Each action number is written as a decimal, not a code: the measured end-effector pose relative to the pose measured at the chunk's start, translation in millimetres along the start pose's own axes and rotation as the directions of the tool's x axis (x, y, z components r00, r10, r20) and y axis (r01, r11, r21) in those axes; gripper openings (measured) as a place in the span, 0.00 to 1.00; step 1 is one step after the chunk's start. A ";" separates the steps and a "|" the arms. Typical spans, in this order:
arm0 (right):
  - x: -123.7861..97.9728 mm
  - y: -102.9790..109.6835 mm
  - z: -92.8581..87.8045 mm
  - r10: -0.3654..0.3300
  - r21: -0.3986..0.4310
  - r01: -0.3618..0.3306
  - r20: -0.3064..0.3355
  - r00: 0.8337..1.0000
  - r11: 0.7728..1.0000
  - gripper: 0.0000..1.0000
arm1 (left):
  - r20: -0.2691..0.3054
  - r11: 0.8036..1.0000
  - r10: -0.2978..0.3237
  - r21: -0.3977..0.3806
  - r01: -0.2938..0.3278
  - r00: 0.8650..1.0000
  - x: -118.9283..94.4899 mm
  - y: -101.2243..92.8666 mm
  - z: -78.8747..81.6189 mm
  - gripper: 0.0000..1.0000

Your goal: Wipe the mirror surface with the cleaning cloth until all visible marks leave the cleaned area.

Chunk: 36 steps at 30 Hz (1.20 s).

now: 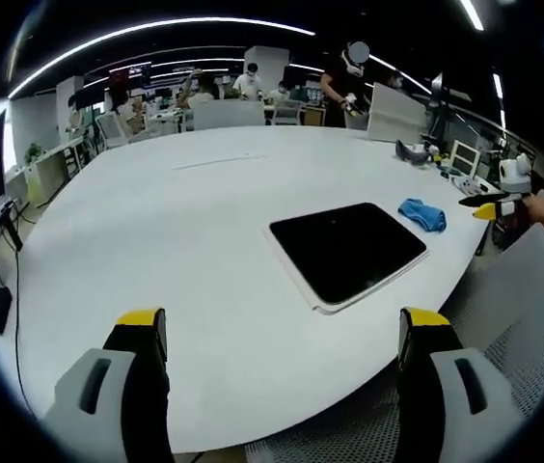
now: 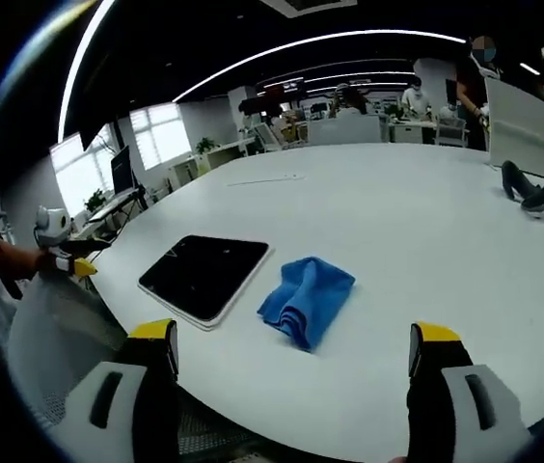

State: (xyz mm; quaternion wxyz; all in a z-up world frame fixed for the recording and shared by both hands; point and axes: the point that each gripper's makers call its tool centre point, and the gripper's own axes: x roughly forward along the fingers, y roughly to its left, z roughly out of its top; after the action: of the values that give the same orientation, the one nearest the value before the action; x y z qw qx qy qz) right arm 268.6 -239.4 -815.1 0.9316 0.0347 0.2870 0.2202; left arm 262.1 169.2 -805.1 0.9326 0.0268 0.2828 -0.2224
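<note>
A mirror (image 1: 349, 251) with a dark face and a thin white frame lies flat on the white table (image 1: 176, 231), near its edge. Just beyond the mirror's far right corner sits a crumpled blue cleaning cloth (image 1: 422, 213). My left gripper (image 1: 284, 323) is open and empty, held back from the table's near edge. From the right, a hand brings my right gripper (image 1: 492, 207) into the left gripper view. In the right gripper view the cloth (image 2: 306, 299) lies right of the mirror (image 2: 204, 275), ahead of my open, empty right gripper (image 2: 294, 336). The left gripper (image 2: 74, 262) shows at the far left.
A grey mesh chair back (image 1: 518, 318) stands at the table edge by the mirror. A dark object (image 2: 528, 188) and small items lie at the table's far right. A white panel (image 1: 394, 113) stands at the far side, with several people and desks behind.
</note>
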 end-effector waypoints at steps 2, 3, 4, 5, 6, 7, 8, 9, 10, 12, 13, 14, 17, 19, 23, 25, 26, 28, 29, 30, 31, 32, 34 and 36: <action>0.3 -1.4 -0.5 -0.004 -0.006 0.004 0.000 1.000 1.000 0.99 | 0.005 1.000 0.000 -0.001 0.000 1.000 -0.3 -0.5 0.8 0.99; 0.4 -1.8 0.0 -0.004 -0.005 0.004 0.003 1.000 1.000 0.99 | 0.007 1.000 0.001 -0.003 -0.001 1.000 -0.5 -0.3 1.0 0.99; 0.4 -1.9 0.1 -0.003 -0.005 0.003 0.006 1.000 1.000 0.99 | 0.009 1.000 0.004 -0.008 -0.004 1.000 -0.6 0.5 0.9 0.99; 0.4 -2.0 -1.1 -0.003 0.000 0.003 0.000 1.000 1.000 0.99 | 0.011 1.000 0.006 -0.010 -0.006 1.000 -0.8 0.9 1.2 0.99; 0.0 -2.5 -1.1 -0.008 -0.004 0.008 0.001 1.000 1.000 0.99 | 0.013 1.000 0.007 -0.011 -0.006 1.000 -0.8 1.2 1.5 0.99; -0.3 -5.8 1.4 -0.025 -0.029 0.025 0.018 1.000 0.999 0.99 | 0.013 1.000 0.006 -0.015 -0.006 1.000 -1.0 1.1 1.4 0.99; -0.9 -10.0 4.9 -0.047 -0.053 0.049 0.040 0.998 0.997 0.99 | 0.013 1.000 0.006 -0.016 -0.006 1.000 -1.1 1.1 1.3 0.99; -1.0 -11.4 5.2 -0.053 -0.058 0.055 0.044 0.998 0.997 0.99 | 0.013 1.000 0.007 -0.017 -0.007 1.000 -1.3 1.3 1.3 0.99; -1.1 -10.2 3.8 -0.048 -0.046 0.050 0.036 0.998 0.998 0.99 | 0.013 1.000 0.008 -0.018 -0.007 1.000 -1.4 1.3 1.3 0.99; -0.9 -8.2 3.3 -0.040 -0.018 0.040 0.033 0.999 0.999 0.99 | 0.013 1.000 0.007 -0.025 -0.007 1.000 -1.7 1.6 1.2 0.99; -1.0 -7.1 1.9 -0.037 -0.017 0.037 0.027 0.999 0.999 0.99 | 0.008 1.000 0.004 -0.030 -0.004 1.000 -1.9 1.5 -0.5 0.99; -1.3 -5.6 -0.5 -0.030 -0.014 0.030 0.013 0.999 0.999 0.99 | -0.011 0.999 -0.009 -0.033 0.009 1.000 -2.0 0.1 -5.0 0.99; -4.8 -9.4 2.5 -0.063 -0.024 0.063 0.018 0.998 0.998 0.99 | -0.034 0.999 -0.026 -0.046 0.025 0.999 -0.6 -1.3 -9.8 0.99; -6.2 -8.9 4.5 -0.066 0.004 0.065 0.025 0.998 0.998 0.99 | -0.022 0.999 -0.023 -0.031 0.022 0.999 -1.1 -1.6 -7.0 0.99; -7.4 -6.1 3.2 -0.078 0.027 0.077 0.034 0.996 0.997 0.99 | -0.018 0.999 -0.009 -0.034 0.008 1.000 -0.4 1.6 -5.0 0.99; -6.3 -4.4 -0.9 -0.076 0.028 0.075 0.019 0.997 0.997 0.99 | -0.011 1.000 -0.006 -0.018 0.006 1.000 -0.8 0.8 -4.3 0.99; -6.7 -3.8 -1.7 -0.088 0.017 0.087 0.018 0.996 0.996 0.99 | -0.011 1.000 -0.005 -0.022 0.005 1.000 -0.7 1.5 -4.9 0.99; -5.8 -1.8 -2.8 -0.091 0.013 0.091 0.014 0.996 0.996 0.99 | -0.005 1.000 -0.003 -0.026 0.003 1.000 -1.1 2.0 -3.8 0.99; -5.6 -0.4 -3.2 -0.086 0.016 0.086 0.013 0.996 0.996 0.99 | 0.001 1.000 -0.002 -0.022 0.002 1.000 -0.8 2.6 -2.8 0.99; -4.6 1.4 -3.4 -0.083 0.013 0.083 0.011 0.996 0.996 0.99 | 0.007 1.000 -0.001 -0.019 0.002 1.000 -0.7 3.2 -1.9 0.99; -3.8 1.5 -4.0 -0.088 0.009 0.088 0.007 0.996 0.996 0.99 | 0.007 1.000 -0.003 -0.021 0.003 1.000 -0.4 4.2 -1.9 0.99; -3.0 0.1 -5.8 -0.101 0.007 0.101 -0.002 0.995 0.995 0.99 | 0.004 1.000 -0.005 -0.020 0.006 1.000 0.0 4.1 -2.4 0.99; -3.0 0.3 -5.2 -0.110 0.013 0.109 0.002 0.994 0.994 0.99 | 0.003 1.000 -0.013 -0.008 0.013 1.000 0.8 2.8 -2.1 0.99; -2.0 6.3 -2.0 -0.093 0.049 0.092 0.018 0.996 0.995 0.99 | 0.007 1.000 -0.019 -0.013 0.019 1.000 0.3 1.6 -1.6 0.99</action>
State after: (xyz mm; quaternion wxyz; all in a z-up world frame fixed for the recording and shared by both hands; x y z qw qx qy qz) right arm 263.6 -234.7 -814.6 0.9426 0.0460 0.2838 0.1696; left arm 262.2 170.8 -806.7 0.9317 0.0174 0.2811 -0.2293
